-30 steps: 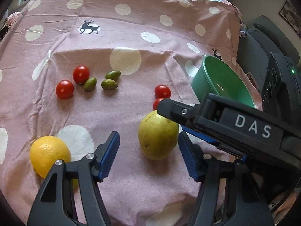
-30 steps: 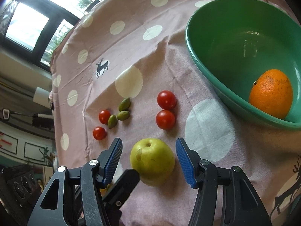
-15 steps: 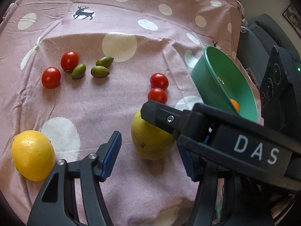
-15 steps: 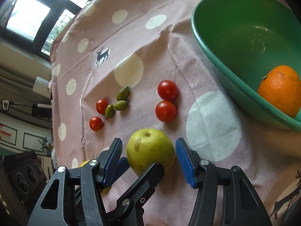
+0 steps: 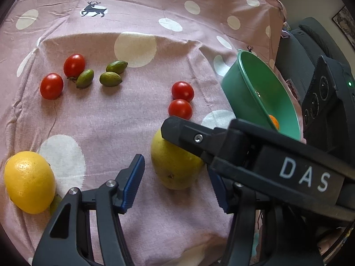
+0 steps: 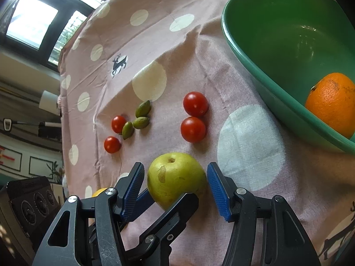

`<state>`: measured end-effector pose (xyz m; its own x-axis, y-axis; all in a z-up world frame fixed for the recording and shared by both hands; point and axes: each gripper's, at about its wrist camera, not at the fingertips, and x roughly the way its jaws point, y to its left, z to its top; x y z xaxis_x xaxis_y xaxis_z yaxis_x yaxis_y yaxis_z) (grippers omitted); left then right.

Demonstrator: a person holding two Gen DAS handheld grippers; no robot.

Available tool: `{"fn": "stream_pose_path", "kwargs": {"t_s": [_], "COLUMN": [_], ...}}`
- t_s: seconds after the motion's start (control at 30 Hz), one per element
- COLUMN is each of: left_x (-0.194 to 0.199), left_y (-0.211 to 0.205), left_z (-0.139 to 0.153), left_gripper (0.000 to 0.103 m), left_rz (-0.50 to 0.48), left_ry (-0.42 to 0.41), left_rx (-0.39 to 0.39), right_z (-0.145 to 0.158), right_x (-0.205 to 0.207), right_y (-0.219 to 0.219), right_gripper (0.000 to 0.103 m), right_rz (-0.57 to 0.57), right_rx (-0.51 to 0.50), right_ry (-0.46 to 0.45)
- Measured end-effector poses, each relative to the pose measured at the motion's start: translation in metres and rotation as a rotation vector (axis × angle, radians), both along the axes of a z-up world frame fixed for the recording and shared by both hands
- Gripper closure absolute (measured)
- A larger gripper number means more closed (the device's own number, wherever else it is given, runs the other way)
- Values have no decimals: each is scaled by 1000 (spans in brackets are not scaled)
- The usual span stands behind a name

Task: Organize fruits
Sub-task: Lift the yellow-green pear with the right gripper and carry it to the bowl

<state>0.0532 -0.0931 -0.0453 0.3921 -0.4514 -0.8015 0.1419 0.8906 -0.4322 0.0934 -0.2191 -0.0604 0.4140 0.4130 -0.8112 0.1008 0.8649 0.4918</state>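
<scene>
A yellow-green apple (image 5: 175,166) (image 6: 176,175) lies on the pink dotted cloth (image 5: 133,122). My right gripper (image 6: 175,189) is open, its blue pads on either side of the apple with a small gap on each side. My left gripper (image 5: 176,187) is open too. Its jaws are closing with the apple between and just ahead of its pads, and its left pad stands clear. The right gripper's black body (image 5: 244,155) crosses over the apple in the left wrist view. A left finger (image 6: 170,212) reaches in under the apple. The green bowl (image 6: 255,51) holds an orange (image 6: 332,102).
Two cherry tomatoes (image 5: 180,99) lie just beyond the apple. Further left are two more tomatoes (image 5: 62,75) and three small green fruits (image 5: 111,78). A yellow citrus (image 5: 28,181) sits at the near left. The green bowl (image 5: 261,93) stands at the cloth's right edge beside a dark chair.
My left gripper's jaws have narrowed around the apple. The right gripper has slid forward until its pads flank the apple, and the left finger now shows beneath it.
</scene>
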Motion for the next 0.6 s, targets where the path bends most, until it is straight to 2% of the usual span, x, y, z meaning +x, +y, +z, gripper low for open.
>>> {"fn": "stream_pose_path", "kwargs": {"t_s": [0.13,0.4,0.6], "left_x": [1,0,-4], "left_y": [0,-2,-3], "left_z": [-1,0,14], "left_gripper": [51,51,51], "left_rz": [-10,-4,-2], "left_ry": [11,2,-72], "left_rx": [-24,-14,4], "right_z": [0,0,9], "right_x": [0,0,-4], "right_y": [0,1,0], "right_gripper": [43,43,43], "right_rz": [0,11,18], "right_rx": [0,-7,11], "right_ry": [0,-6,-40]}}
